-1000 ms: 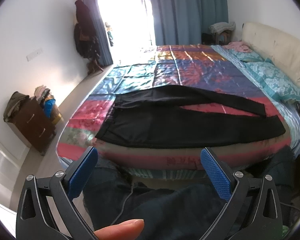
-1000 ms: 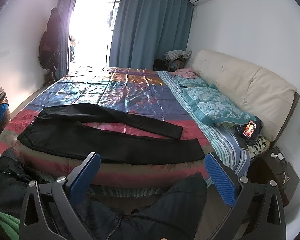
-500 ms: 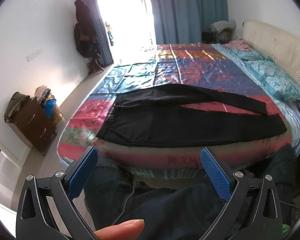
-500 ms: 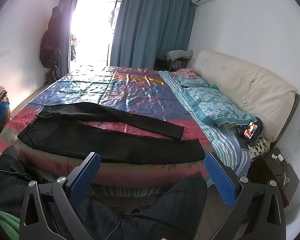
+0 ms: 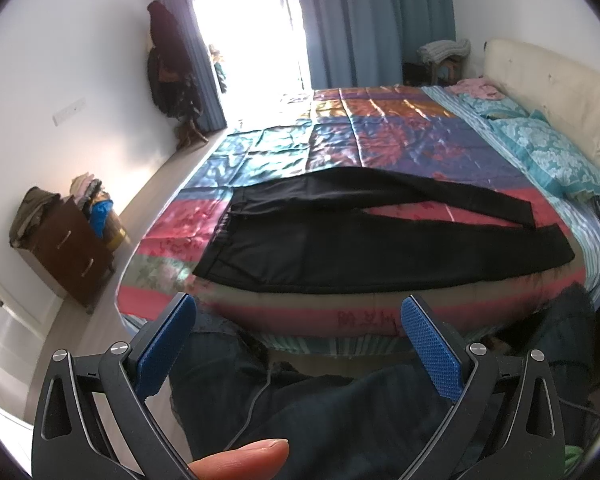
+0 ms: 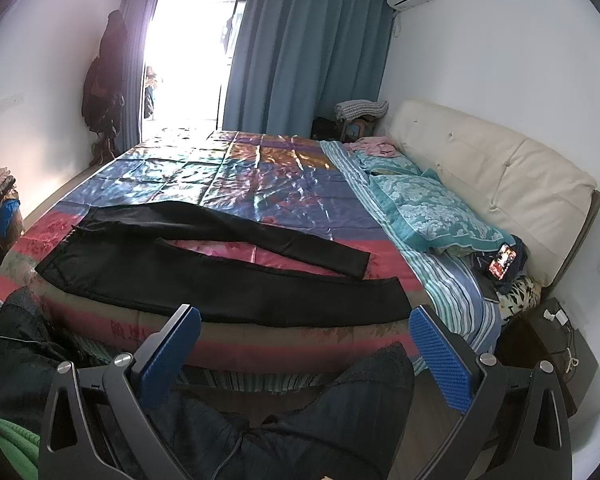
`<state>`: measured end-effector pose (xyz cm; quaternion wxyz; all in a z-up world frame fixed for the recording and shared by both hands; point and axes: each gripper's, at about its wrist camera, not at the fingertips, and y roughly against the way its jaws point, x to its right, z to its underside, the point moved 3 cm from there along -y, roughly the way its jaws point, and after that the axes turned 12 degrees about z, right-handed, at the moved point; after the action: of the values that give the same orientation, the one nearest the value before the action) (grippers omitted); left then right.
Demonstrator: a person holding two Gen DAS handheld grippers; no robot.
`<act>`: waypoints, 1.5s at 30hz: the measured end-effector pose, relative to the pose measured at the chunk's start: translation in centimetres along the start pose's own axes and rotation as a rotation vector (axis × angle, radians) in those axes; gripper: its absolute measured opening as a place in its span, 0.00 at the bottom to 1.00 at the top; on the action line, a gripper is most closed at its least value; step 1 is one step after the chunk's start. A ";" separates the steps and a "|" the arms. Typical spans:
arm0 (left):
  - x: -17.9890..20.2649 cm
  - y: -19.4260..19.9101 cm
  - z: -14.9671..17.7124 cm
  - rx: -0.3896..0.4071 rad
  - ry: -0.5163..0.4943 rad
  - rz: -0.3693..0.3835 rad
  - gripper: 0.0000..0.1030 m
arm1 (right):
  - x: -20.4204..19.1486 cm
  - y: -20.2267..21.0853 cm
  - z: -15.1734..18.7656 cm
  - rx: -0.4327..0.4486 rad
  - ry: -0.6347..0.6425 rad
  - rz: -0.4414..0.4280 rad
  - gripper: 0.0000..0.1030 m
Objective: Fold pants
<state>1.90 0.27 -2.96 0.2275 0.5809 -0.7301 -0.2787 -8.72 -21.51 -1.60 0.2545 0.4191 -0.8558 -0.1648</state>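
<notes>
Black pants [image 5: 364, 248] lie flat near the front edge of the bed, waistband to the left, both legs spread to the right in a narrow V. They also show in the right wrist view [image 6: 204, 276]. My left gripper [image 5: 296, 320] is open and empty, held in front of the bed below the pants' waist part. My right gripper [image 6: 304, 332] is open and empty, held below the leg ends. Neither touches the pants.
The bed has a shiny patchwork cover [image 5: 380, 136], teal pillows [image 6: 432, 204] and a cream headboard [image 6: 488, 168] at the right. A phone [image 6: 502, 260] lies at the bed's right edge. A brown drawer chest [image 5: 68, 248] stands left. The person's legs [image 5: 300, 400] are below the grippers.
Both grippers have moved slightly closer to the bed, so the pants look a little larger. The pants have not moved. Both grippers stay open.
</notes>
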 end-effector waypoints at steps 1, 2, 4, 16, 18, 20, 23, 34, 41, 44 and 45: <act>0.1 0.0 -0.1 0.000 0.000 0.000 1.00 | 0.0 0.0 0.0 0.000 0.001 0.000 1.00; 0.0 0.0 0.0 0.000 0.000 -0.001 1.00 | -0.1 0.0 0.0 0.001 0.002 0.000 1.00; 0.1 0.0 -0.1 -0.001 0.000 -0.001 1.00 | 0.0 0.0 0.0 0.001 0.001 0.000 1.00; 0.3 0.0 -0.2 -0.002 -0.002 -0.003 1.00 | -0.3 0.1 0.1 -0.003 0.003 -0.001 1.00; 0.3 0.1 -0.1 -0.001 -0.001 -0.003 1.00 | -0.5 0.1 0.3 -0.003 0.005 -0.002 1.00; 0.3 0.0 -0.2 -0.003 -0.003 -0.003 1.00 | -0.5 0.1 0.2 -0.003 0.005 -0.002 1.00; 0.3 0.0 -0.2 -0.003 -0.004 -0.002 1.00 | -0.6 0.1 0.2 -0.003 0.005 -0.002 1.00; 0.4 0.0 -0.2 -0.003 -0.005 -0.003 1.00 | -1.2 0.0 0.6 -0.007 0.011 -0.005 1.00; 0.5 0.0 -0.2 -0.004 -0.006 -0.004 1.00 | -1.3 -0.2 0.7 -0.013 0.007 -0.006 1.00; 0.5 0.0 -0.3 -0.005 -0.006 -0.004 1.00 | -1.3 -0.3 0.7 -0.015 0.007 -0.007 1.00; 0.5 0.0 -0.2 -0.005 -0.006 -0.005 1.00 | -1.2 -0.3 0.7 -0.015 0.007 -0.007 1.00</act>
<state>1.93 -0.23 -2.77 0.2259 0.5812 -0.7288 -0.2828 -8.28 -20.63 -2.65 0.2600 0.4207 -0.8522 -0.1706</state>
